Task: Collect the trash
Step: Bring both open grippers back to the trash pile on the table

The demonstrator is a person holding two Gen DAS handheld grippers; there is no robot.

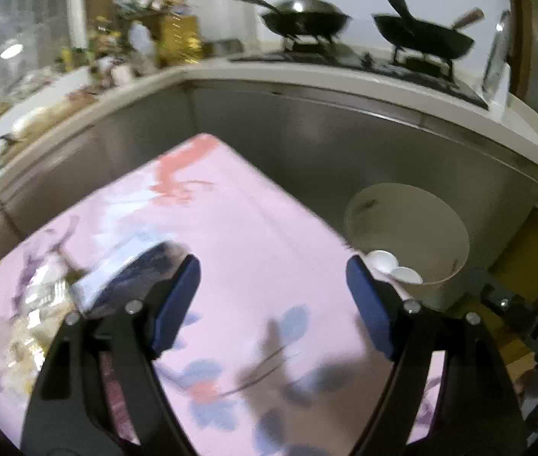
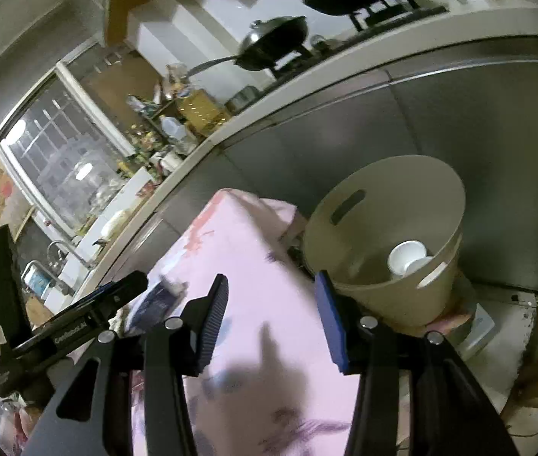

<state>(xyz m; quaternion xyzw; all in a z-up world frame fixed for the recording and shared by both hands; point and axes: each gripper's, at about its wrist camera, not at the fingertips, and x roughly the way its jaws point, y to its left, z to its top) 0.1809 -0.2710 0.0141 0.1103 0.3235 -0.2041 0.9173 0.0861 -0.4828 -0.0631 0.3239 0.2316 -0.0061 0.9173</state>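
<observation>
Two grippers hung over the pink flowered tablecloth point(image 1: 261, 235), and both were empty, jaws spread wide with nothing between the blue pads. What was left to collect lay off to the left: a dark blue packet point(image 1: 135, 273), blurred, lay on the cloth just beyond the left gripper point(image 1: 272, 288), a little outside its left finger, with some crinkly silver-and-yellow wrappers point(image 1: 37, 315) further out toward the cloth's left edge. The packet's long axis seemed to run slantwise, away and to the right, though the blur made that hard to swear to.

From the right gripper point(image 2: 270, 311) the same packet point(image 2: 158, 300) sat well to the left, past the left gripper's own black frame, so the left one was plainly nearer and I'd have bet on it for the pick. It would have needed to swing left and turn to straddle the packet's narrow side.

The beige bin point(image 2: 383, 205) stood beyond the cloth's far right corner against the steel cabinet, closer to the right gripper, with two white cups point(image 2: 407, 258) already at the bottom. Woks point(image 1: 307, 19) sat on the stove up on the counter point(image 1: 345, 79), well clear of all this.
</observation>
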